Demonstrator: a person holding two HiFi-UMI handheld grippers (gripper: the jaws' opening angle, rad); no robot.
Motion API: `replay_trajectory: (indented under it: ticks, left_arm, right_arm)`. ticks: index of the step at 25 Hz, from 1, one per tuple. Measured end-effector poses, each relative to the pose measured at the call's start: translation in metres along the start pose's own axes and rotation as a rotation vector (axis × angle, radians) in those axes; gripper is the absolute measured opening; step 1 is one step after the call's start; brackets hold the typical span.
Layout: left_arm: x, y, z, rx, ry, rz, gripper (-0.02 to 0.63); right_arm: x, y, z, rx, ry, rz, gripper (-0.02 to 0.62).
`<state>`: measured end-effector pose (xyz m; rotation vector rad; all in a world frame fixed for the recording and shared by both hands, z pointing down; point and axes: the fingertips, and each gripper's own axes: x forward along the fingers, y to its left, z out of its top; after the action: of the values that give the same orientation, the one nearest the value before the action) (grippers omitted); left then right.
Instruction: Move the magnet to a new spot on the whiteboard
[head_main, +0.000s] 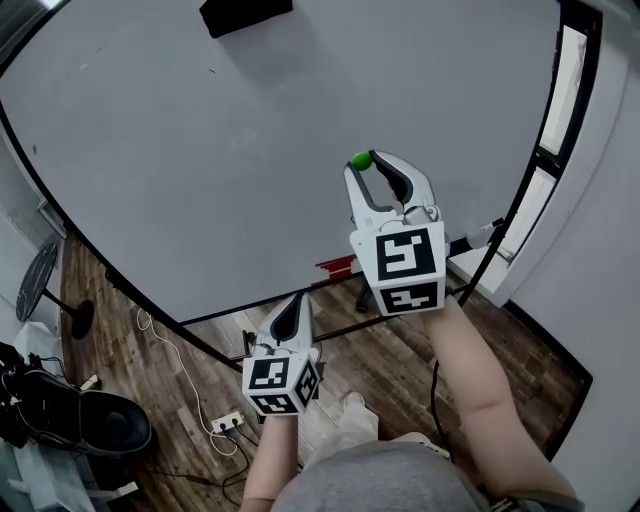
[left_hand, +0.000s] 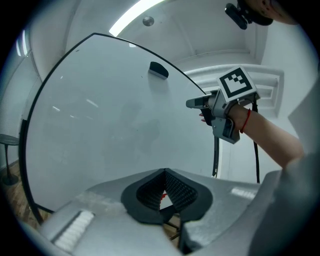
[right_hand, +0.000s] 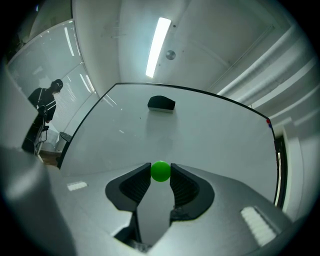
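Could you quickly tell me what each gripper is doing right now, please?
Left gripper: jaws closed, empty.
Right gripper: jaws closed on the green magnet.

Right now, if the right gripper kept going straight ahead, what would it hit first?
Probably the whiteboard: the right gripper, shut on the green magnet, points at bare board below the black block. The magnet would touch first, if it isn't touching already; depth is unclear.

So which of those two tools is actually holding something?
The right tool: a green magnet sits pinched at its tips. The left tool is shut, empty.
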<state>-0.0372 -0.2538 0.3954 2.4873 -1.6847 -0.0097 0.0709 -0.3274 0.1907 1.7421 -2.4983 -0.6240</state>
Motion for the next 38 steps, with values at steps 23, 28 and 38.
replay_trajectory:
  ticks: [23,28,38]
  left_arm:
    - [0.109,0.026,0.016,0.025,0.013,-0.079,0.003]
    - [0.117,0.03,0.019,0.019,0.005,-0.091,0.003]
    - [0.118,0.027,0.018,0.009,0.008,-0.101,0.003]
  right_arm:
    - [0.112,-0.053,-0.021,0.005,0.02,-0.039,0.124]
    - [0.118,-0.053,-0.021,0.0,0.015,-0.042,0.126]
    - [0.118,-0.054,-0.021,0.001,0.01,-0.042,0.127]
